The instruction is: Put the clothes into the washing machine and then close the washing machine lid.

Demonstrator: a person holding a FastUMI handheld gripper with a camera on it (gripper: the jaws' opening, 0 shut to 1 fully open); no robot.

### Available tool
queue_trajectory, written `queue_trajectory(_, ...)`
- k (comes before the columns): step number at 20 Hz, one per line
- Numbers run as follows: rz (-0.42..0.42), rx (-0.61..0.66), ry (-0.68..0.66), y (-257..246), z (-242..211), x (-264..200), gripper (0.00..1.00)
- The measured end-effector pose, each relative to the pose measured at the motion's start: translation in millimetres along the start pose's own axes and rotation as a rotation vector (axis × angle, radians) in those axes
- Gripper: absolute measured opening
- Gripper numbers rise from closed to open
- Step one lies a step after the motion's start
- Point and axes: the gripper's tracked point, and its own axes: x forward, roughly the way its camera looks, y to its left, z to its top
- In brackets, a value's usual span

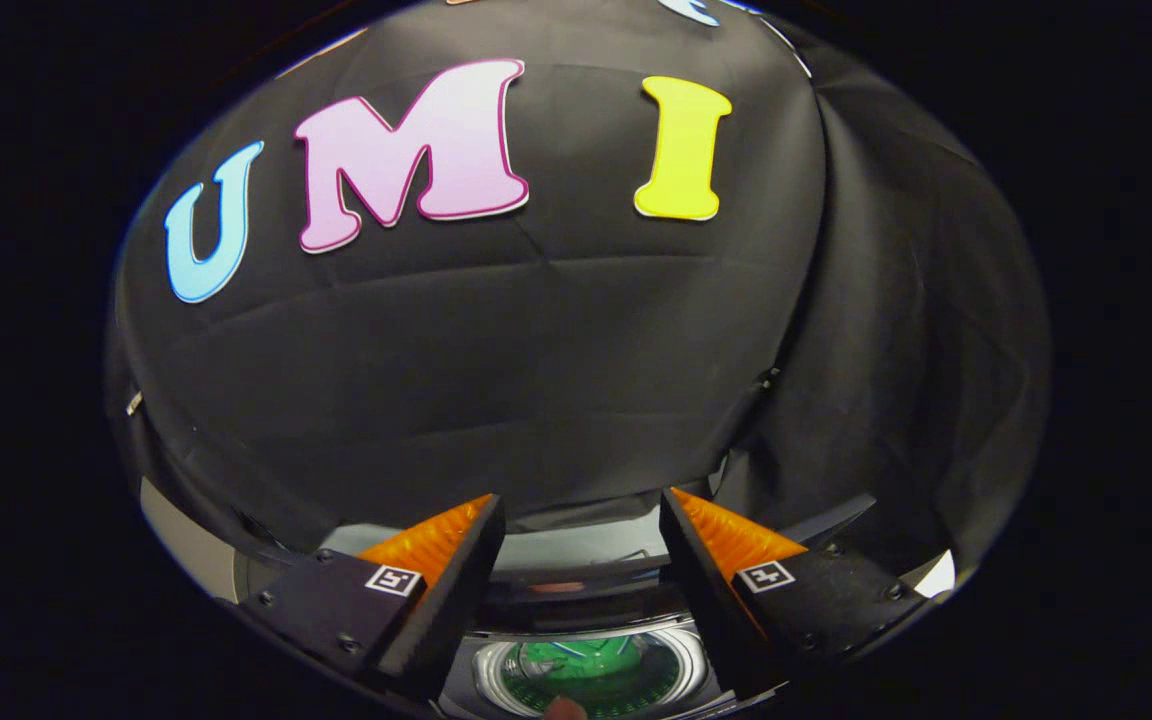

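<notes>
My gripper (581, 515) stands open, its two fingers spread wide with nothing between them. Below and between the fingers lies the washing machine's round drum opening (591, 672), ringed by a pale rim (484, 672). A green garment (586, 662) lies inside the drum. The back part of the machine's top (576, 550) shows just beyond the fingers. I cannot make out the lid.
The booth's black cloth wall (536, 350) hangs close behind the machine and folds round to the right. A pale surface (186, 545) shows at the left beside the machine. A small pinkish blob, maybe a fingertip (564, 708), sits at the drum's near edge.
</notes>
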Motion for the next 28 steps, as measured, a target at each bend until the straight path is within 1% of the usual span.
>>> queue_trajectory(2, -0.009, -0.066, -0.015, -0.3, -1.2, -0.4, 0.98)
queue_trajectory(5, 0.008, -0.029, -0.065, -1.3, -4.6, -10.4, 0.99)
queue_trajectory(8, 0.011, -0.034, -0.095, -6.0, -16.2, -31.5, 1.0)
queue_trajectory(12, 0.014, -0.036, -0.099, -8.9, -35.0, -57.4, 1.0)
queue_trajectory(17, 0.003, -0.043, -0.052, -14.2, -61.7, -81.8, 1.0)
queue_trajectory(20, 0.011, -0.037, -0.007, -13.9, -78.8, -83.4, 0.99)
queue_trajectory(22, 0.028, -0.034, 0.059, -10.8, -105.6, -89.0, 0.98)
queue_trajectory(28, 0.029, -0.002, 0.149, -17.0, -167.0, -100.6, 0.98)
